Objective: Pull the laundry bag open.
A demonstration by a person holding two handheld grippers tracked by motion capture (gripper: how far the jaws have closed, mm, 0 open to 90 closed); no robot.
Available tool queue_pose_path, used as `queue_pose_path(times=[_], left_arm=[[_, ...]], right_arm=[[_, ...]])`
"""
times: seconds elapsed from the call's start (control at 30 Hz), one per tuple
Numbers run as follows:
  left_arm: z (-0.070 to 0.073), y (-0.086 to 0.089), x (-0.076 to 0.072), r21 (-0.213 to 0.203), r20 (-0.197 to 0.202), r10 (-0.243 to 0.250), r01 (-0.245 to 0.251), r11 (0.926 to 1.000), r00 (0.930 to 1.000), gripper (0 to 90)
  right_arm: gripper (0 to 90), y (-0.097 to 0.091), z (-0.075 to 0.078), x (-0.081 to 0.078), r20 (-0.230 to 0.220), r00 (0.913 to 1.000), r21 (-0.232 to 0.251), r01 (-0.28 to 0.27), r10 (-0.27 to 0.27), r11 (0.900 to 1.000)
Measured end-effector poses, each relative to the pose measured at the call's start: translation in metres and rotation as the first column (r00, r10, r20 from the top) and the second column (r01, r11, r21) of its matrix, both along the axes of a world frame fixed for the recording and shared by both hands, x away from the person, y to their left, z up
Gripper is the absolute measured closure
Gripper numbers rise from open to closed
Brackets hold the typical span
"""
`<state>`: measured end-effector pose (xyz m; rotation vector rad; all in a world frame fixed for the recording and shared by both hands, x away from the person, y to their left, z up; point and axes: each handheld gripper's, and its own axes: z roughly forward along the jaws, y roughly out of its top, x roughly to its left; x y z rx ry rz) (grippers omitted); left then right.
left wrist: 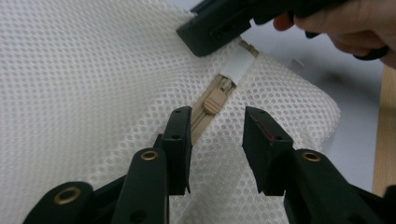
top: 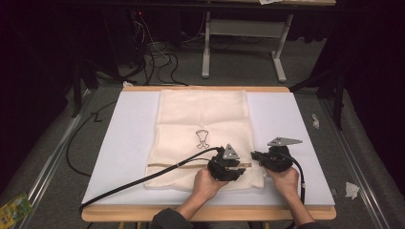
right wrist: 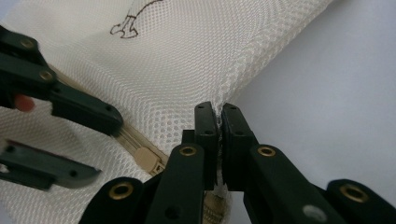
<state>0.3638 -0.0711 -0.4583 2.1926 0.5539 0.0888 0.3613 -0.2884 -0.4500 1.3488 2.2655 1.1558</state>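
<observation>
While the right gripper [right wrist: 219, 116] is clamped on the mesh bag's [top: 203, 124] edge near the zip end, the left gripper [left wrist: 217, 126] is apart w/ the zipper pull [left wrist: 214, 100] just ahead, untouched. Bag lies flat on the white surface [top: 129, 143].

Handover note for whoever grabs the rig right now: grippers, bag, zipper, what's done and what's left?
Right gripper: shut on the mesh bag, at its edge by the zipper's end.
Left gripper: open, jaws either side of the zipper pull, not yet pinching it.
Bag lies flat on the white mat.
Done: bag pinned.
Left: probably close on the pull and slide it along the zipper.
</observation>
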Motion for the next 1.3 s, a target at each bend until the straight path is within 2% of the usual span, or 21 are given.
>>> queue_pose_path(times=[0.13, 0.3, 0.47, 0.57, 0.63, 0.97, 1.0, 1.07, 1.3], left_arm=[[-0.004, -0.006, 0.0, -0.005, -0.003, -0.005, 0.005, 1.0, 1.0, 63.1], [-0.006, -0.009, 0.003, 0.001, -0.017, -0.002, 0.002, 1.0, 0.9999, 63.3], [-0.01, -0.013, 0.006, -0.041, -0.038, 0.002, -0.004, 0.9992, 0.9993, 66.8], [-0.01, -0.013, 0.007, -0.038, -0.04, 0.0, -0.001, 0.9993, 0.9992, 70.0], [-0.01, -0.012, 0.007, -0.051, -0.051, -0.001, -0.002, 0.9987, 0.9987, 71.1], [-0.009, -0.012, 0.006, -0.075, -0.056, -0.01, 0.006, 0.9972, 0.9984, 72.8], [-0.01, -0.013, 0.007, -0.09, -0.075, -0.018, 0.011, 0.9959, 0.997, 73.4], [-0.011, -0.014, 0.006, -0.099, -0.075, -0.014, 0.007, 0.995, 0.9971, 73.5], [-0.013, -0.015, 0.007, -0.095, -0.071, 0.005, -0.012, 0.9954, 0.9975, 76.0]], right_arm=[[87.9, 0.001, 0.005, -0.003, 0.016, 0.9998, 0.006, -0.009, 0.009, 0.9999], [87.9, 0.001, 0.005, -0.003, 0.014, 0.9999, 0.015, -0.01, 0.01, 0.9998], [87.9, 0.003, 0.005, -0.002, 0.016, 0.9998, 0.011, -0.015, 0.015, 0.9998], [87.9, 0.003, 0.005, -0.002, 0.014, 0.9998, 0.008, -0.014, 0.013, 0.9999], [87.9, 0.003, 0.004, -0.002, 0.012, 0.9999, 0.006, -0.009, 0.009, 0.9999], [87.9, 0.0, 0.003, -0.002, 0.009, 1.0, 0.005, -0.001, 0.001, 1.0], [87.9, 0.0, 0.003, -0.002, 0.009, 1.0, 0.006, -0.001, 0.001, 1.0], [87.9, 0.0, 0.003, -0.002, 0.016, 0.9999, 0.005, -0.004, 0.004, 1.0], [87.9, 0.001, 0.003, -0.002, 0.009, 0.9999, 0.005, -0.005, 0.005, 1.0]])
